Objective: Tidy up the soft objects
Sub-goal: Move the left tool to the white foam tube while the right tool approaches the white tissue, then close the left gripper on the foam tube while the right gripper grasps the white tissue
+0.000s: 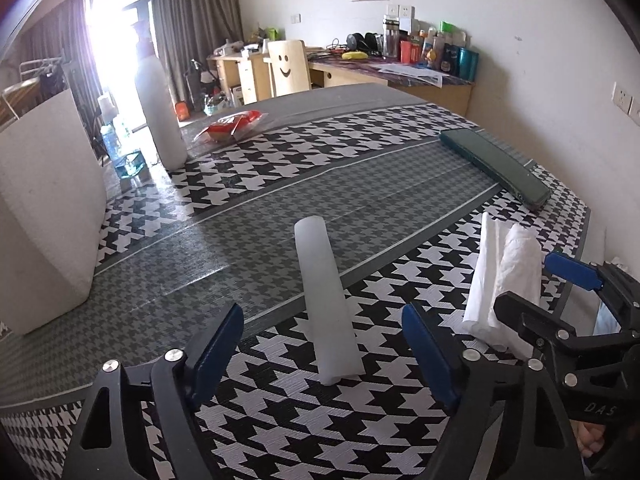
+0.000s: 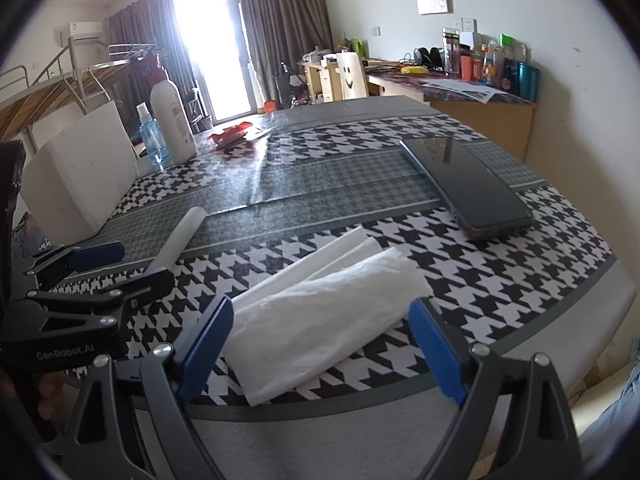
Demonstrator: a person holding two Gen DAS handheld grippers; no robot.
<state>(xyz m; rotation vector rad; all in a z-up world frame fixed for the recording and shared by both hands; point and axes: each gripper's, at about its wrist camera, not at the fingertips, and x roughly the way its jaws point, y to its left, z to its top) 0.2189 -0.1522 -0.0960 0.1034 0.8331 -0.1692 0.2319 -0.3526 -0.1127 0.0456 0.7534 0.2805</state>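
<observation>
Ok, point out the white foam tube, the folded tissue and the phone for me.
white foam tube [image 1: 326,304], left wrist view, middle of its length.
folded tissue [image 2: 320,320], right wrist view, centre of the top fold.
phone [image 2: 464,184], right wrist view, middle of the dark screen.

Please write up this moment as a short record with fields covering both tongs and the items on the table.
left tongs: open, astride the near end of the white foam strip, not gripping
right tongs: open, around the near end of the folded tissue, not gripping
surface: houndstooth table cover
dark phone: flat, far right
white foam block: left side
white bottle: upright, beside blue spray bottle
red packet: far centre
</observation>
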